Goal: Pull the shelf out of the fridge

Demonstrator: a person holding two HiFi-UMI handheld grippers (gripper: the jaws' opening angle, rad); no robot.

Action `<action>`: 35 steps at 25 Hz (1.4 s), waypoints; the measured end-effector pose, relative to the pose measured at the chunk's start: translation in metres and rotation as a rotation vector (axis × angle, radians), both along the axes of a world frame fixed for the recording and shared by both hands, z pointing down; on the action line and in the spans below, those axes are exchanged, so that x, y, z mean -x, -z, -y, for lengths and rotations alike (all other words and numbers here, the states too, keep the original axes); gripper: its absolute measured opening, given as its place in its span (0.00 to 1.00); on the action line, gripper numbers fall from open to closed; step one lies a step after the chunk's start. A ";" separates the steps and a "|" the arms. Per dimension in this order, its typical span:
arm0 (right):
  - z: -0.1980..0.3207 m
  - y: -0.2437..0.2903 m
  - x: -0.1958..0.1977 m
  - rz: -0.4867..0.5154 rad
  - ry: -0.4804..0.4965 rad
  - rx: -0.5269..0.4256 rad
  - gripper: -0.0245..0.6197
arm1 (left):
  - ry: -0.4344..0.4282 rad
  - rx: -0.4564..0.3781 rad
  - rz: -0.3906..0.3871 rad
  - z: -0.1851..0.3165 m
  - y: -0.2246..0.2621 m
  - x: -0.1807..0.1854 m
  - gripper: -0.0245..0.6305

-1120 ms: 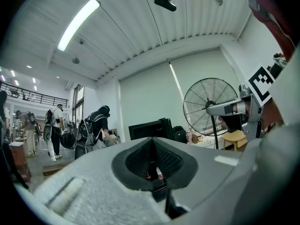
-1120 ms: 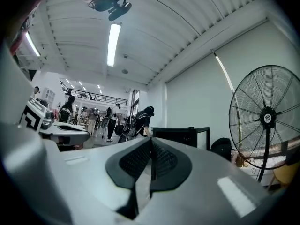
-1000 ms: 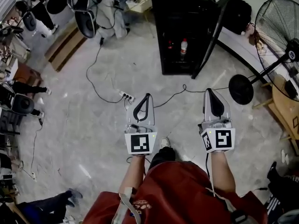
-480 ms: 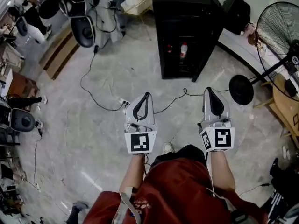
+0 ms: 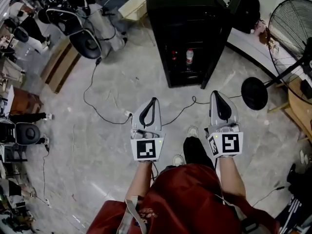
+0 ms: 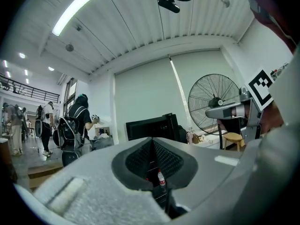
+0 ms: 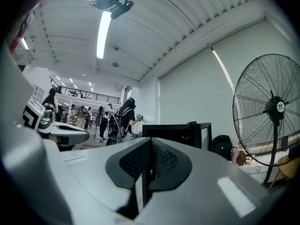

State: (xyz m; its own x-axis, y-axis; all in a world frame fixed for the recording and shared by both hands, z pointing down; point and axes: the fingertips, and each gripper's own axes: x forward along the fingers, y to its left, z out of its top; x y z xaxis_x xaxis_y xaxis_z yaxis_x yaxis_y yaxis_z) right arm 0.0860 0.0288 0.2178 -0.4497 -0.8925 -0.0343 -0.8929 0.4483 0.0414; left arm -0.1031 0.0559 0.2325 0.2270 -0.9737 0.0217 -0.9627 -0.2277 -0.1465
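Note:
A black fridge (image 5: 187,13) stands on the floor ahead, its door (image 5: 220,40) swung open to the right. A bottle with a red cap (image 5: 189,57) shows on a shelf inside; the shelves themselves are dark and hard to make out. My left gripper (image 5: 153,101) and right gripper (image 5: 217,94) are held side by side, well short of the fridge, both shut with nothing in them. The left gripper view shows the fridge (image 6: 150,127) past its tips (image 6: 152,140). The right gripper view shows the fridge (image 7: 174,134) above its tips (image 7: 150,142).
A large floor fan (image 5: 288,26) with a round base (image 5: 254,92) stands right of the fridge, beside a wooden table (image 5: 300,112). Cables (image 5: 100,104) and a power strip (image 5: 127,114) lie on the floor at left. Office chairs (image 5: 84,39) and people are at the back left.
The person has stepped forward, so the fridge sits closer and lower in the head view. Both grippers keep their pose and stay shut.

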 end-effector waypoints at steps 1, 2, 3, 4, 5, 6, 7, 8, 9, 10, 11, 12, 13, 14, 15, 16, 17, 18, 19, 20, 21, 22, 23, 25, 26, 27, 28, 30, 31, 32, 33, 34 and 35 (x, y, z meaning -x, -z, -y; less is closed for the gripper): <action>0.011 -0.001 -0.002 0.006 -0.002 0.002 0.03 | -0.003 0.002 0.004 0.011 -0.001 -0.002 0.04; 0.023 -0.001 -0.005 0.010 -0.003 0.004 0.03 | -0.004 0.002 0.006 0.022 0.000 -0.005 0.04; 0.035 0.000 -0.007 0.014 -0.004 0.006 0.03 | -0.005 0.002 0.004 0.034 0.001 -0.008 0.04; 0.047 0.001 -0.010 0.018 -0.004 0.008 0.03 | -0.005 0.004 0.001 0.045 0.003 -0.011 0.04; 0.058 0.002 -0.012 0.020 -0.002 0.007 0.03 | -0.005 0.006 0.002 0.056 0.004 -0.015 0.04; 0.069 0.005 -0.014 0.021 0.000 0.004 0.03 | -0.005 0.008 0.008 0.066 0.006 -0.018 0.04; 0.079 0.006 -0.017 0.023 0.002 0.003 0.03 | -0.005 0.009 0.013 0.076 0.008 -0.022 0.03; 0.089 0.006 -0.020 0.026 0.001 0.006 0.03 | -0.005 0.010 0.013 0.086 0.009 -0.026 0.04; 0.099 0.005 -0.023 0.029 -0.001 0.012 0.03 | -0.004 0.012 0.010 0.096 0.009 -0.030 0.04; 0.110 0.003 -0.028 0.032 -0.003 0.018 0.03 | -0.004 0.015 0.008 0.106 0.009 -0.035 0.04; 0.121 0.002 -0.033 0.035 -0.004 0.023 0.03 | -0.005 0.019 0.011 0.117 0.008 -0.040 0.03; 0.132 -0.001 -0.037 0.036 -0.005 0.026 0.03 | -0.007 0.022 0.014 0.129 0.007 -0.045 0.03; 0.143 -0.003 -0.042 0.038 -0.005 0.030 0.03 | -0.009 0.025 0.017 0.140 0.005 -0.050 0.04; 0.153 -0.005 -0.046 0.038 -0.005 0.033 0.03 | -0.010 0.029 0.019 0.149 0.004 -0.054 0.03; 0.161 -0.007 -0.049 0.039 -0.004 0.036 0.03 | -0.010 0.034 0.020 0.158 0.002 -0.057 0.04; 0.169 -0.009 -0.052 0.042 -0.005 0.039 0.03 | -0.009 0.039 0.020 0.165 0.000 -0.059 0.04; 0.175 -0.011 -0.055 0.045 -0.006 0.043 0.03 | -0.007 0.042 0.020 0.171 -0.002 -0.061 0.04; 0.181 -0.013 -0.058 0.048 -0.007 0.046 0.03 | -0.003 0.042 0.023 0.177 -0.003 -0.063 0.04; 0.188 -0.015 -0.060 0.049 -0.005 0.047 0.03 | 0.002 0.042 0.026 0.183 -0.005 -0.064 0.04; 0.194 -0.017 -0.061 0.048 -0.001 0.048 0.03 | 0.008 0.041 0.027 0.188 -0.007 -0.066 0.04; 0.200 -0.020 -0.062 0.046 0.004 0.050 0.03 | 0.013 0.041 0.026 0.193 -0.009 -0.066 0.04; 0.206 -0.024 -0.061 0.044 0.008 0.056 0.03 | 0.018 0.044 0.026 0.198 -0.012 -0.066 0.04; 0.212 -0.028 -0.060 0.043 0.012 0.066 0.03 | 0.023 0.048 0.027 0.203 -0.015 -0.064 0.04; 0.221 -0.037 -0.055 0.041 0.015 0.089 0.03 | 0.033 0.056 0.024 0.211 -0.022 -0.060 0.04; 0.225 -0.042 -0.053 0.040 0.016 0.100 0.03 | 0.037 0.060 0.020 0.215 -0.026 -0.058 0.04; 0.228 -0.046 -0.050 0.037 0.017 0.109 0.03 | 0.040 0.065 0.017 0.218 -0.030 -0.056 0.04; 0.231 -0.051 -0.048 0.033 0.019 0.118 0.03 | 0.041 0.070 0.014 0.221 -0.034 -0.054 0.04; 0.239 -0.061 -0.041 0.027 0.026 0.134 0.03 | 0.042 0.082 0.007 0.227 -0.044 -0.049 0.04; 0.243 -0.067 -0.037 0.026 0.028 0.141 0.03 | 0.043 0.087 0.001 0.231 -0.050 -0.046 0.04; 0.248 -0.073 -0.033 0.026 0.028 0.151 0.03 | 0.044 0.090 -0.005 0.236 -0.056 -0.042 0.04; 0.253 -0.081 -0.029 0.026 0.028 0.161 0.03 | 0.045 0.092 -0.007 0.241 -0.063 -0.038 0.04; 0.258 -0.088 -0.025 0.024 0.030 0.171 0.03 | 0.045 0.094 -0.009 0.246 -0.070 -0.034 0.04; 0.262 -0.096 -0.020 0.020 0.035 0.180 0.03 | 0.045 0.096 -0.010 0.251 -0.077 -0.031 0.04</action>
